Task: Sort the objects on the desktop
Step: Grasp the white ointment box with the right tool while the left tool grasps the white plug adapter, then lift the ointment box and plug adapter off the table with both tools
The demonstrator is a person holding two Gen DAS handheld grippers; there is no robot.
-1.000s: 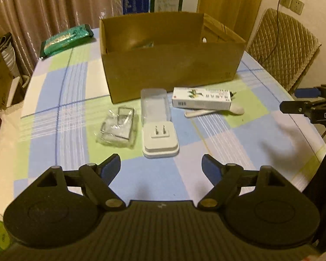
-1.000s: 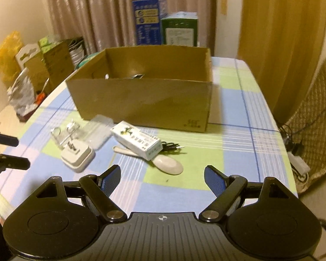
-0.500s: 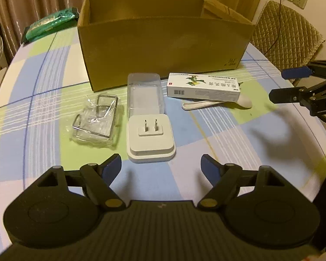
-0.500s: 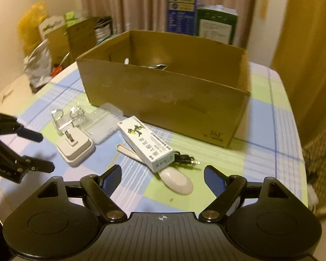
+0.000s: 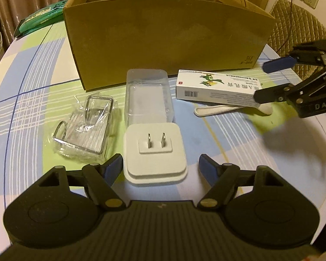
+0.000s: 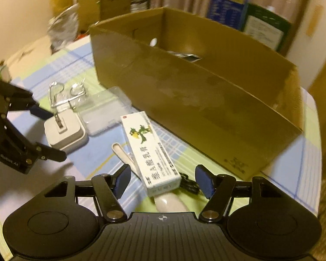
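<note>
On the checked tablecloth [image 5: 28,113], the left gripper [image 5: 160,166] sits with its jaws spread, released, straddling the near end of the white plug adapter [image 5: 155,152]. At the adapter's 12 o'clock lies a clear plastic case [image 5: 148,95]; at its 9 o'clock, bagged metal clips [image 5: 84,126]. The right gripper [image 6: 163,180] is likewise spread and grasping nothing, its fingers flanking the near end of the white medicine box [image 6: 150,156], which lies across a white spoon [image 6: 123,152]. Behind both stands the open cardboard box [image 5: 163,39].
</note>
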